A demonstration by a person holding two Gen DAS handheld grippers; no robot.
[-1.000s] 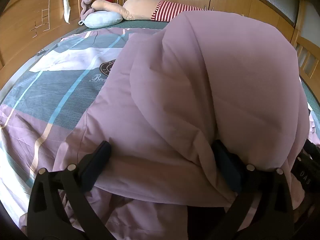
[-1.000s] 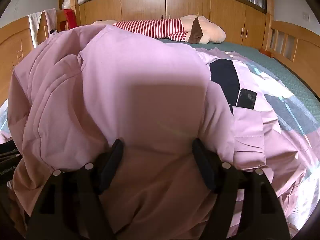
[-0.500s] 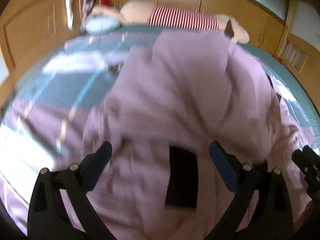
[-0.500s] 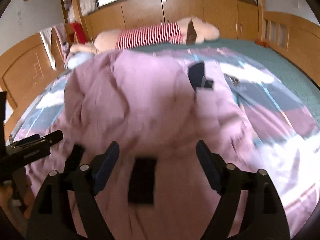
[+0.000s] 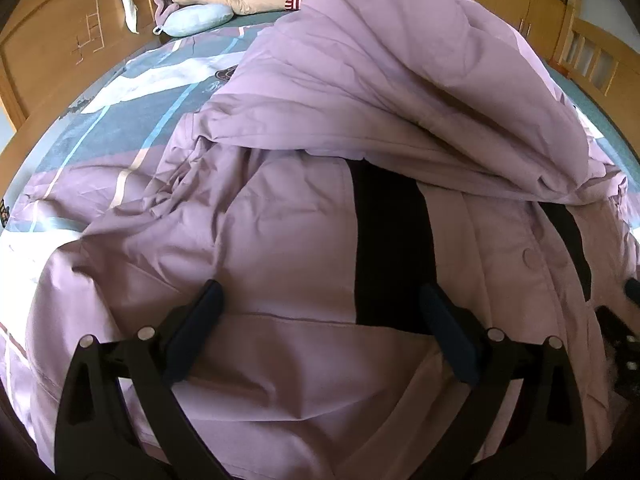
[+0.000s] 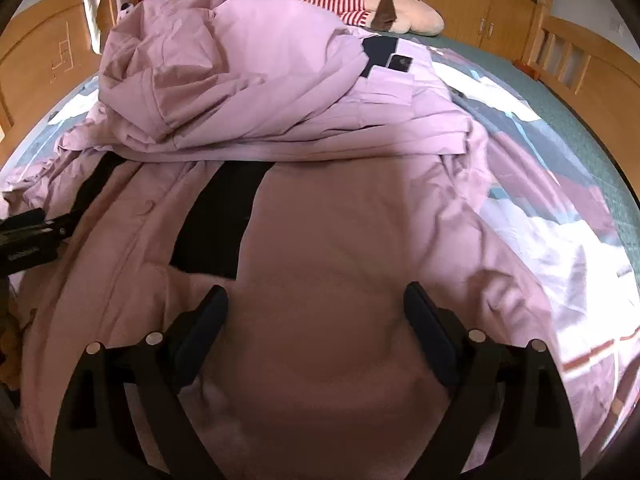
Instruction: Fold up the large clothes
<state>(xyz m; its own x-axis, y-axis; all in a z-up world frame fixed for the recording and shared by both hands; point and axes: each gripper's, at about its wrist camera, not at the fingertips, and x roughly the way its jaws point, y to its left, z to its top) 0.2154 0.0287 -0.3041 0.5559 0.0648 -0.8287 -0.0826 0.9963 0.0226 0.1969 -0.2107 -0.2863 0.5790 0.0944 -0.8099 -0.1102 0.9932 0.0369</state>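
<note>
pink padded coat [image 5: 304,240] lies spread across the bed [image 5: 120,120], running from the near edge up toward the far edge where the plush toy [image 6: 404,12] and blue pillow [image 5: 200,20] sit. the coat's far part is thrown back over its middle in a loose, puffy heap [image 6: 240,80]; the fold line crosses the garment from side to side. black panels [image 6: 224,220] show on the flat near part.

left gripper [image 5: 320,332]: jaws apart, hanging over the near part of the coat, no cloth pinched between the pads. right gripper [image 6: 316,332]: jaws opening, wide apart, coat beneath them but nothing clamped.

judged progress: one lengthwise fold laid over, roughly; both tongs free of it. the folded layer is bunched and crooked, not flat. left to do, by the look of it: smooth that heap, bring in the sides or sleeves, fold again to a compact bundle. early to middle of the job.
</note>
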